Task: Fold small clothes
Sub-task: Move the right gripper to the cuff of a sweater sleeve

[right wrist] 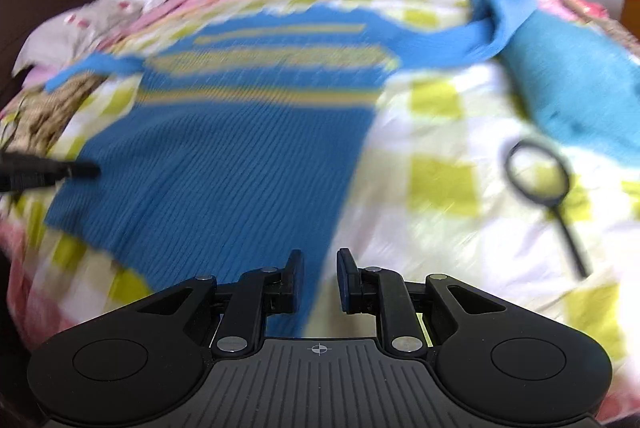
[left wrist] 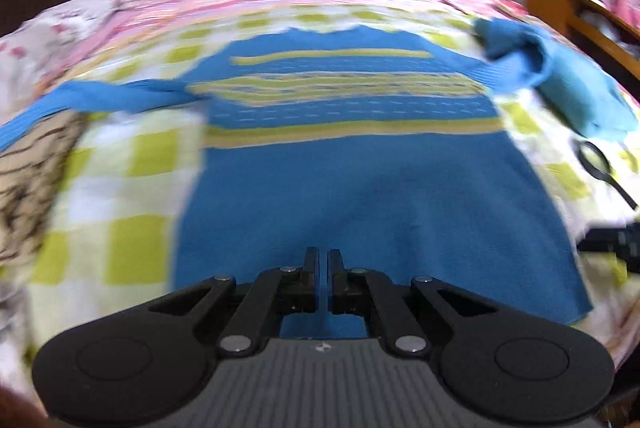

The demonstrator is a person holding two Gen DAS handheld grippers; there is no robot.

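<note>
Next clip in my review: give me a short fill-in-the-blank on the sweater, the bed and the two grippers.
1. The sweater lying spread on the checked blanket is mostly ____ in colour.
2. The black round-framed object on the blanket to the sweater's right is a ____ glass.
3. The left gripper and the right gripper hold ____.

Missing words: blue; magnifying; nothing
</note>
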